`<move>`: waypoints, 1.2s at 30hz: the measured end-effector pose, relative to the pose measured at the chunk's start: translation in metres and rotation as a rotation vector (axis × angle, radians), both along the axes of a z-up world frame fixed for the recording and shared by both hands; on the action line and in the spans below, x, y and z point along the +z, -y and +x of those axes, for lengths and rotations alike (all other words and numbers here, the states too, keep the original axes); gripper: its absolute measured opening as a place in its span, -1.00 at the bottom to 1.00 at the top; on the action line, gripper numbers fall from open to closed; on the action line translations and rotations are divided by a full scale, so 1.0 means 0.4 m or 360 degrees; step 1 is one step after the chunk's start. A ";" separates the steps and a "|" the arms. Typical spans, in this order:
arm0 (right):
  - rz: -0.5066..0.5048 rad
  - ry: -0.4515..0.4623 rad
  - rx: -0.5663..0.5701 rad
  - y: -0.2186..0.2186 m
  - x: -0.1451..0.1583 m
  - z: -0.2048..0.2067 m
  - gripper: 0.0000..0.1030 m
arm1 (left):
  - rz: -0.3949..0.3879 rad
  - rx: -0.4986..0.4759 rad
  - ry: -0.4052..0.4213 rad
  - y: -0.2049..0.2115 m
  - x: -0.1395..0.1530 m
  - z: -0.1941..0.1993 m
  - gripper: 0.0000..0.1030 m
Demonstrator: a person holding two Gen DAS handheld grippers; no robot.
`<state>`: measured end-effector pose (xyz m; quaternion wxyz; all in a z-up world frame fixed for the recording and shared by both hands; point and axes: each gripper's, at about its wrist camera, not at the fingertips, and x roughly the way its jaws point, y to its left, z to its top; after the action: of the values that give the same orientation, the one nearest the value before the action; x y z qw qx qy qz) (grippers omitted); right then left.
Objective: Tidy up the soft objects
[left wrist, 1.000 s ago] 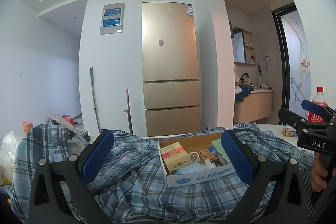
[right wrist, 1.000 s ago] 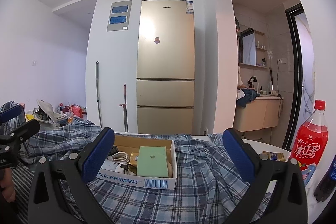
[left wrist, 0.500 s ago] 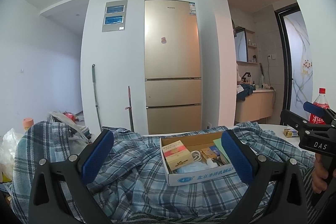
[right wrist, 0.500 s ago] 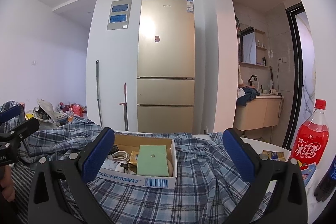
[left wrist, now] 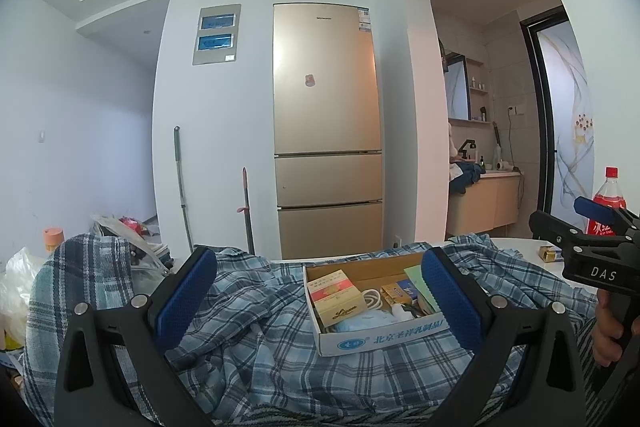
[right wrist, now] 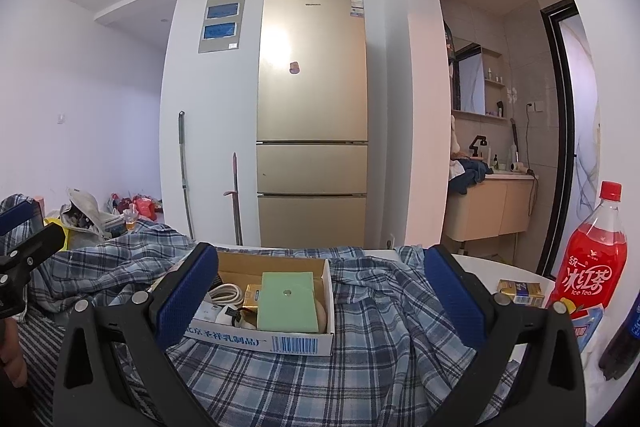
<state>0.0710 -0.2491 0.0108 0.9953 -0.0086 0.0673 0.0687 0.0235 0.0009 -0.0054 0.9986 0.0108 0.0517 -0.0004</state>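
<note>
A blue plaid shirt [left wrist: 260,339] [right wrist: 372,307] lies crumpled across the white table. On top of it rests an open cardboard box [left wrist: 380,341] [right wrist: 264,341] holding small packets, a white cable and a green card. My left gripper [left wrist: 320,287] hovers open just in front of the shirt, nothing between its blue pads. My right gripper [right wrist: 320,283] is open too, level with the box, and holds nothing. Each gripper shows at the edge of the other's view, with a hand on its handle.
A red iced-tea bottle [right wrist: 592,259] and a small gold packet [right wrist: 520,291] stand on the white table [right wrist: 500,269] at the right. A dark bottle [right wrist: 624,339] sits at the far right edge. Behind are a gold fridge [left wrist: 326,131], two poles and floor clutter at left.
Both views have drifted slightly; the left view has tilted up a little. The grippers stay open and the shirt and box have not moved.
</note>
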 end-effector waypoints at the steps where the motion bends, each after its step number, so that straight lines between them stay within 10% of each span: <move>1: 0.0000 0.0002 0.0000 0.000 -0.001 -0.001 0.99 | 0.0002 -0.0001 0.0001 -0.001 0.000 0.000 1.00; 36: -0.0027 -0.0004 -0.0018 -0.003 -0.001 0.000 0.99 | 0.0094 -0.0031 0.0083 0.028 0.012 -0.039 1.00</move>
<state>0.0708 -0.2479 0.0103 0.9955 -0.0165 0.0692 0.0625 0.0078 -0.0101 -0.0005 0.9988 0.0407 0.0254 -0.0085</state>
